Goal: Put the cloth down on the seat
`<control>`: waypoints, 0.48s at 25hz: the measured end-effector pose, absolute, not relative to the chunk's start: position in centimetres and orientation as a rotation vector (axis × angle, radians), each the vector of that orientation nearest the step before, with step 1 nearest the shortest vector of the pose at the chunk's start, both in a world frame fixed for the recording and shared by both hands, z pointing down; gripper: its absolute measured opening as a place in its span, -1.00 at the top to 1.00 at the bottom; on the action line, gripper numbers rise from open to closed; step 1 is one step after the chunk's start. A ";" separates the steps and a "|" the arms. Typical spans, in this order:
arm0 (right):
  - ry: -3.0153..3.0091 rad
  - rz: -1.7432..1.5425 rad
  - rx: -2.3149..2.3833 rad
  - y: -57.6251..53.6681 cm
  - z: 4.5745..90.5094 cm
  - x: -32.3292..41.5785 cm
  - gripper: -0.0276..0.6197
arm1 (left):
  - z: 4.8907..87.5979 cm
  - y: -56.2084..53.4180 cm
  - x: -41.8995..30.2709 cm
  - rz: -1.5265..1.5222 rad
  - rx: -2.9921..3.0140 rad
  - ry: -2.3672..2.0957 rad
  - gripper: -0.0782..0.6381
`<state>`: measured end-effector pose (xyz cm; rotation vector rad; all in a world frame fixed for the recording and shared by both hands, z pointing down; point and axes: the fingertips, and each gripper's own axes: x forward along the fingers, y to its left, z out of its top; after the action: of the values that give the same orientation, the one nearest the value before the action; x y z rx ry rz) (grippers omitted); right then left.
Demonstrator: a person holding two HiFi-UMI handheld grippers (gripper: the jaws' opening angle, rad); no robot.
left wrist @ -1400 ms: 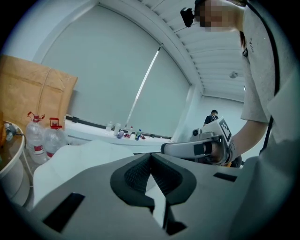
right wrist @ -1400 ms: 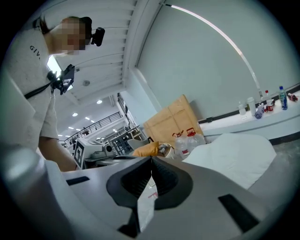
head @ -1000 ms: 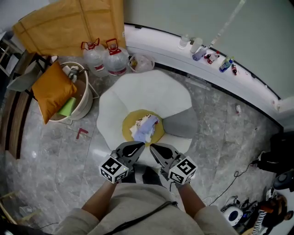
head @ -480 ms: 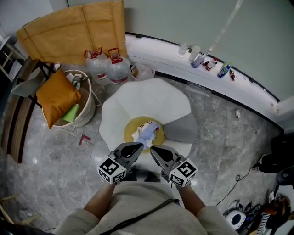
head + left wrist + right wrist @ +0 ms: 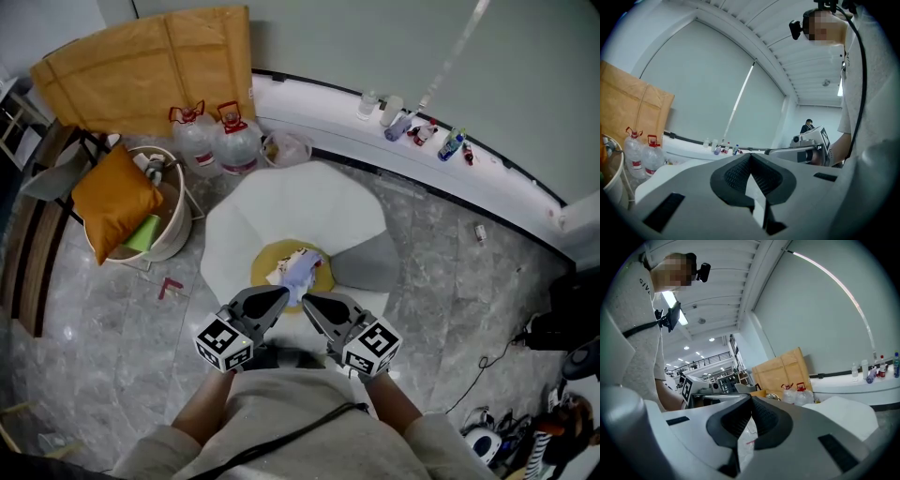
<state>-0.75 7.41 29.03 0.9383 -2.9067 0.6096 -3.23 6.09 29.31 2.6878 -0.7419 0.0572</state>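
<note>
With left tongs (image 5: 282,294) and right tongs (image 5: 308,299) clamped shut, seemingly on the crumpled white-and-blue cloth (image 5: 298,267), lower evenly onto the round yellow seat (image 5: 262,263) mid-frame.

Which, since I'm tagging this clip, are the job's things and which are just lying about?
Job: cloth; seat; left gripper; right gripper.
Lying about: water jugs; orange cushion; white tub; cardboard; ledge bottles.

Light grey shirt (image 5: 281,427) with black strap (image 5: 298,439); grey left hand-held gripper (image 5: 281,294) and right hand-held gripper (image 5: 307,300) bear black-and-white marker cubes (image 5: 223,343).
</note>
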 end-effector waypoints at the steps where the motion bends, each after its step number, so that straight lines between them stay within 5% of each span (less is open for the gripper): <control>1: -2.908 0.604 0.934 7.4 29.0 -0.8 0.86 | 29.3 6.1 -3.3 0.057 2.687 -0.744 0.75; 12: -2.914 0.584 0.921 8.0 28.6 -1.3 0.86 | 29.0 6.4 -5.0 0.062 2.688 -0.774 0.75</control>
<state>-1.33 7.96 28.64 0.9213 -2.9139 0.5835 -4.98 6.42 28.97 2.6881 -0.7735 0.0621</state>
